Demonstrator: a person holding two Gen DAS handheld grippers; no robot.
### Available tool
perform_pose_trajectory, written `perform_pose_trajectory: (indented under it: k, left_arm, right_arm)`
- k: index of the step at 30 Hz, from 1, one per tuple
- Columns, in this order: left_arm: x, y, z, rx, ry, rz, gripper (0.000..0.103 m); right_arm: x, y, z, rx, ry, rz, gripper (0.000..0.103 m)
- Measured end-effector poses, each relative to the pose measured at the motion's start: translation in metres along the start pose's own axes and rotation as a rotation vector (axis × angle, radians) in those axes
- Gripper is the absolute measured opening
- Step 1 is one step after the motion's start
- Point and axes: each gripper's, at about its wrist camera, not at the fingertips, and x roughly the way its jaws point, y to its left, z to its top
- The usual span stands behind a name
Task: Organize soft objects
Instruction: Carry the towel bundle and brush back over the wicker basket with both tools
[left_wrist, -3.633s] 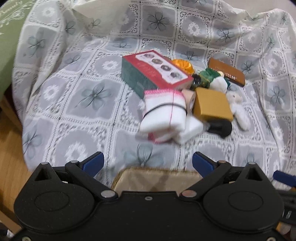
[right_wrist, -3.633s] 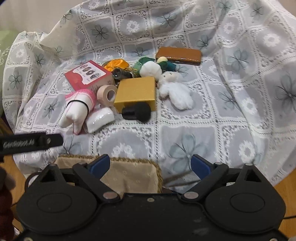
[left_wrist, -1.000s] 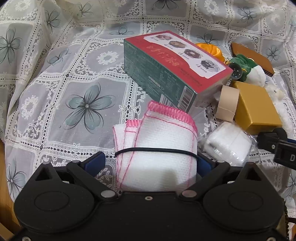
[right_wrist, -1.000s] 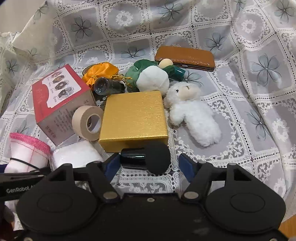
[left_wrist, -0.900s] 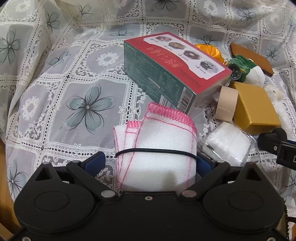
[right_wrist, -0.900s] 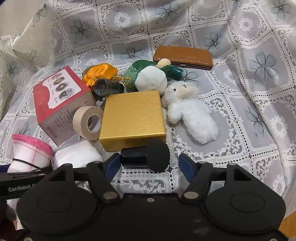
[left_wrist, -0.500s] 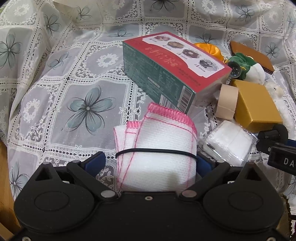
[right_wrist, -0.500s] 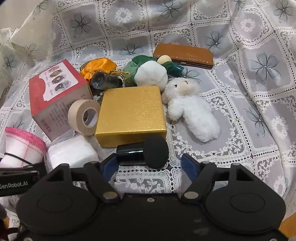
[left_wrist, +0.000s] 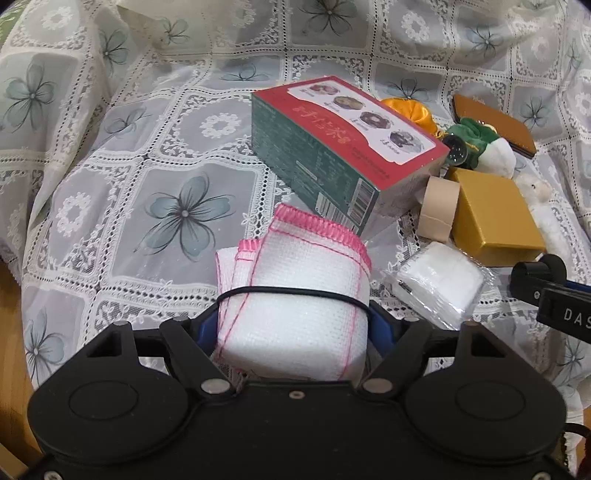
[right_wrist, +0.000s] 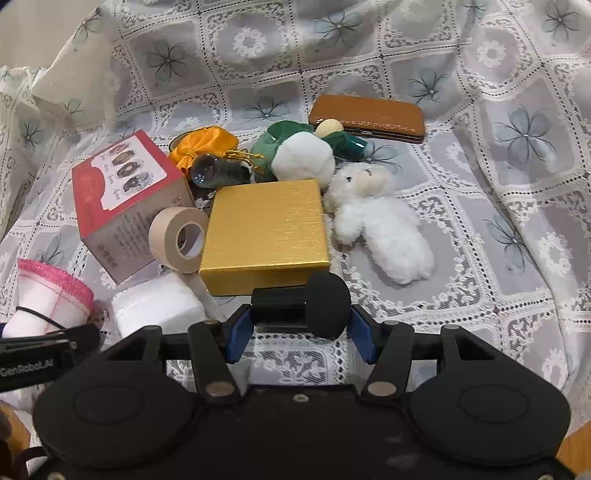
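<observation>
the left gripper (left_wrist: 293, 328) is clamped on the cloth roll (left_wrist: 295, 295), its blue pads pressed against both flanks just below the black band that keeps the roll together, a sensible place to pinch since the band stops the layers from splaying. the roll's pink-stitched end points away toward the red box (left_wrist: 340, 147), which lies just beyond it on the lace cover (left_wrist: 177, 155). the right gripper (right_wrist: 301, 332) has its pads close against the two ends of the black foam-headed piece (right_wrist: 301, 304), the foam end toward its right pad; it looks pinched, though whether the thing is lifted or resting on the cover i cannot tell. it sits right in front of the gold box (right_wrist: 266, 229). beside it lie the wrapped white pad (right_wrist: 157, 304) and the tape roll (right_wrist: 179, 238), the tape leaning against the red box. further off, the white plush (right_wrist: 380, 225) lies on its side just right of the gold box, with the green-and-white plush (right_wrist: 299, 153) and the orange pouch (right_wrist: 201, 146) behind, and the brown case (right_wrist: 365, 116) at the back. judging by the task, both hands have gone for squashy items first and left the boxes, tape and case alone (those are the hard ones). the plush toys, pouch and white pad look not yet handled, so the sorting seems at an early stage; no bin for the soft things shows in either view.
</observation>
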Motion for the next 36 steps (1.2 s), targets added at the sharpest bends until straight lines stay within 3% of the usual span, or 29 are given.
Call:
perform_pose_trajectory:
  k: [15,36]
  left_arm:
    - [-0.059,-0.007,-0.032,-0.051,-0.006,-0.035,0.073]
    - [-0.138,-0.054,-0.119,0.025,-0.073,0.013,0.073]
  right_arm:
    - [-0.072,-0.024,-0.022,0.035,-0.059,0.052,0.056]
    - [-0.193,-0.035,-0.114,0.001,-0.168,0.148,0.056]
